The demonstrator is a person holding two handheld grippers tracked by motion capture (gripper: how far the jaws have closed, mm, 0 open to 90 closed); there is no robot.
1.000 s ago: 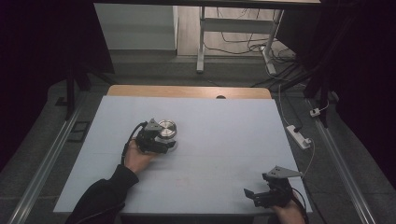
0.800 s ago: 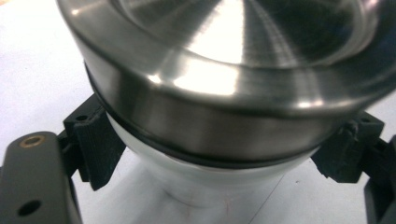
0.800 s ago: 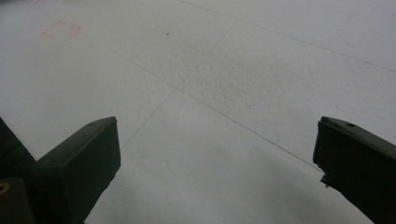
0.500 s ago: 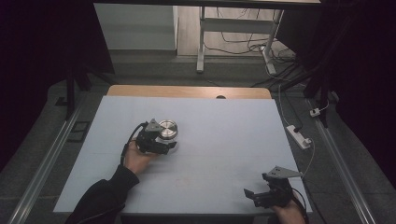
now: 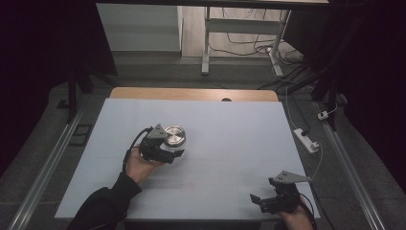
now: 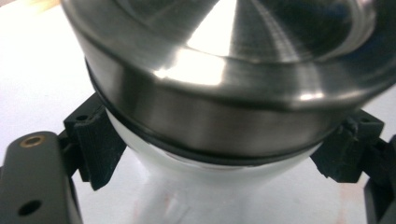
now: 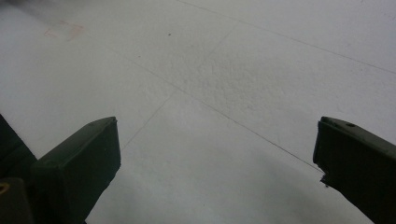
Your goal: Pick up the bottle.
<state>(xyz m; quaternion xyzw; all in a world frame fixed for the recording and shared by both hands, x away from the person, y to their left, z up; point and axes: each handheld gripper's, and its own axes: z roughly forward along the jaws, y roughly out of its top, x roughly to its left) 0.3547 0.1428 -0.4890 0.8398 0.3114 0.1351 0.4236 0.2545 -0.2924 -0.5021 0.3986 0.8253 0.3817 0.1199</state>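
- White table (image 5: 230, 143) surface, dark surroundings.
- Your left gripper (image 5: 168, 149) has its jaws around the steel-lidded container (image 5: 174, 135); contact unclear.
- Your right gripper (image 5: 265, 200) rests with jaws spread.

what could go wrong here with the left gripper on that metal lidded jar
1. The left gripper has its jaws on either side of the white jar, just under the steel lid; the curved wall may slip out if squeezed.
2. Contact isn't clear, so lifting now may leave or tip the jar.
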